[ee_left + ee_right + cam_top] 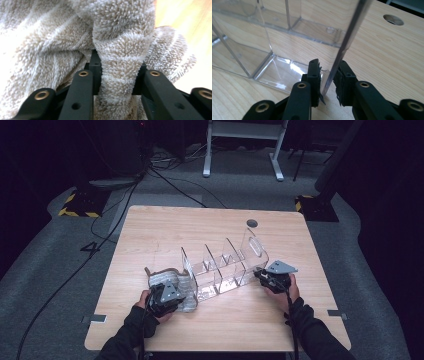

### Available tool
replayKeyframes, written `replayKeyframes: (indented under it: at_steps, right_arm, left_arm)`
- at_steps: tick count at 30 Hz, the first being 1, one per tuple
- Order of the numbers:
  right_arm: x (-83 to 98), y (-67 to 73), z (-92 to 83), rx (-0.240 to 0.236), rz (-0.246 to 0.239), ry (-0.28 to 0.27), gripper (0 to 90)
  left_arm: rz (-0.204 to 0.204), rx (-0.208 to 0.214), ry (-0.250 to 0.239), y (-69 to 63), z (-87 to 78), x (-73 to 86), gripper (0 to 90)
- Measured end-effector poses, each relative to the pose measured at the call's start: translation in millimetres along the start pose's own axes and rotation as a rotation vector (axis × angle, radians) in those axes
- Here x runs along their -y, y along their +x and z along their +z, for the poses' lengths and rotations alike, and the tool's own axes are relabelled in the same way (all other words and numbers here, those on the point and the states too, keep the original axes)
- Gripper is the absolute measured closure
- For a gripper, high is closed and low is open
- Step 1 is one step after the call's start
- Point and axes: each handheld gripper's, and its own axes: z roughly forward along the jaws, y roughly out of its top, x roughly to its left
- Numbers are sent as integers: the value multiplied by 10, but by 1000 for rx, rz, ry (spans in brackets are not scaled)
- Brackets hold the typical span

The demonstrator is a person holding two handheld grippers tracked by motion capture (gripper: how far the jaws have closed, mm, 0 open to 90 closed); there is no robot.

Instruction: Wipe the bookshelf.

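Note:
A fluffy beige-and-white striped towel [161, 277] lies bunched on the wooden table [165, 227], against the left end of a clear acrylic divider box [225, 265]. My left gripper [176, 289] is shut on a thick fold of the towel [120, 32], which fills the gap between its jaws [116, 72]. At the box's right end my right gripper [259, 275] is shut on the tall end wall [352, 32]. That wall runs upright between the two pads [328, 75]. The box compartments [262, 37] are empty.
A round cable hole [252, 223] sits in the table near its far edge, also in the right gripper view [393, 19]. Cables [115, 215] trail over the grey floor to the left. A white desk frame [242, 147] stands behind the table.

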Motion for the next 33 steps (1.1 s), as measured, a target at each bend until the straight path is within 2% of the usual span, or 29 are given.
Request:
replayKeyframes:
  at_steps: [2,4,7,10,11,15,20,22,23,25,28,33]
  right_arm:
    - [21,-13,-20,-18,27,-2,770]
    - [26,1,-27,-13,28,4,764]
    - [-14,51,-42,37,11,0,808]
    - [-17,45,-52,35,26,-5,815]
    - [-20,52,-52,39,28,-4,816]
    - [-25,58,-61,24,36,0,813]
    - [-37,138,-97,34,12,19,794]
    - [-34,202,-135,34,-15,25,771]
    - [-27,236,-160,24,-22,25,758]
    - [-15,283,-198,1,-31,23,741]
    - [-10,356,-240,-16,-39,28,724]
    - [-11,380,-242,-36,-44,23,713]
  left_arm:
    - [22,13,-22,-64,-74,-25,735]
    - [44,7,-62,-161,-186,-53,743]
    - [75,39,-140,-347,-347,-153,748]
    - [127,66,-170,-482,-400,-268,749]
    - [133,69,-180,-512,-393,-300,749]
    - [144,52,-192,-541,-355,-378,744]
    - [128,24,-199,-515,-316,-481,740]
    - [119,3,-212,-489,-303,-511,739]
    - [107,6,-218,-480,-295,-524,739]
    - [119,-8,-219,-460,-267,-571,739]
    - [133,-5,-220,-471,-196,-659,739]
    - [158,12,-233,-528,-65,-820,739]
